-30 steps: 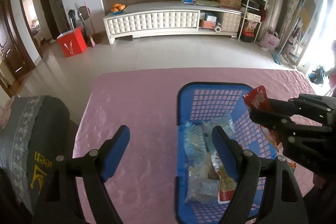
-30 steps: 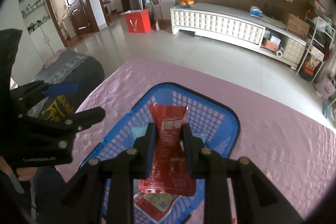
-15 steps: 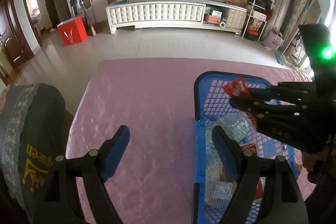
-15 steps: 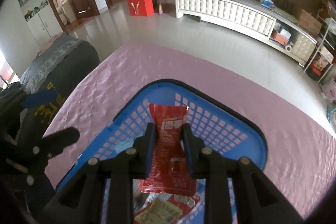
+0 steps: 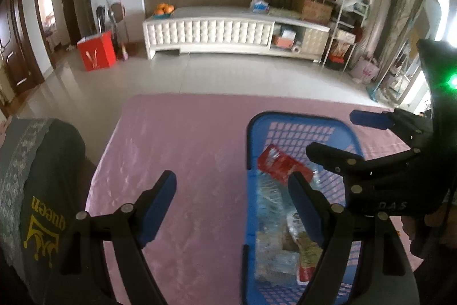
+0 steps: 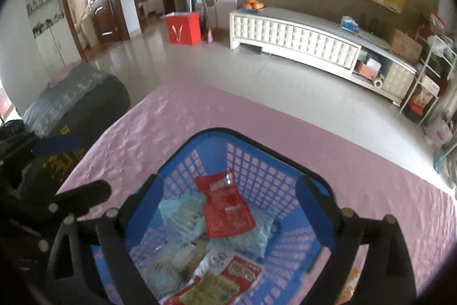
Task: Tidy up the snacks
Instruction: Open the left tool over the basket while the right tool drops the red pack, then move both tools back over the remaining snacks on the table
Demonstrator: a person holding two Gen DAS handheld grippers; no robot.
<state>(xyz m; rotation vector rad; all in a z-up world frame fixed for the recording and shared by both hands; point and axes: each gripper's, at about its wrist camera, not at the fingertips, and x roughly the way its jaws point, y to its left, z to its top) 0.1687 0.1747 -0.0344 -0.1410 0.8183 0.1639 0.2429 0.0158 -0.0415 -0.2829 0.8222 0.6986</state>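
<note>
Snacks filled the blue basket (image 6: 257, 159), which stood on the bench under a pink cloth (image 5: 182, 139), toward the cloth's right side in the left wrist view. Pale blue and clear packets (image 6: 182, 216) made up the bulk of the pile, with a red-and-yellow packet (image 6: 228, 282) at the near end. On top of them lay the red snack packet (image 6: 227, 205), flat and slightly askew, touching neither finger of the right tongs (image 6: 228, 199). Those tongs hung over the basket with their jaws just opened wide, the red packet loose below the gap between them. The left tongs (image 5: 231, 199) were spread as well and held nothing; their left finger was over bare cloth and their right finger over the basket's near left part. Beside the bench at the left stood a dark chair back (image 5: 42, 190) with yellow lettering.
</note>
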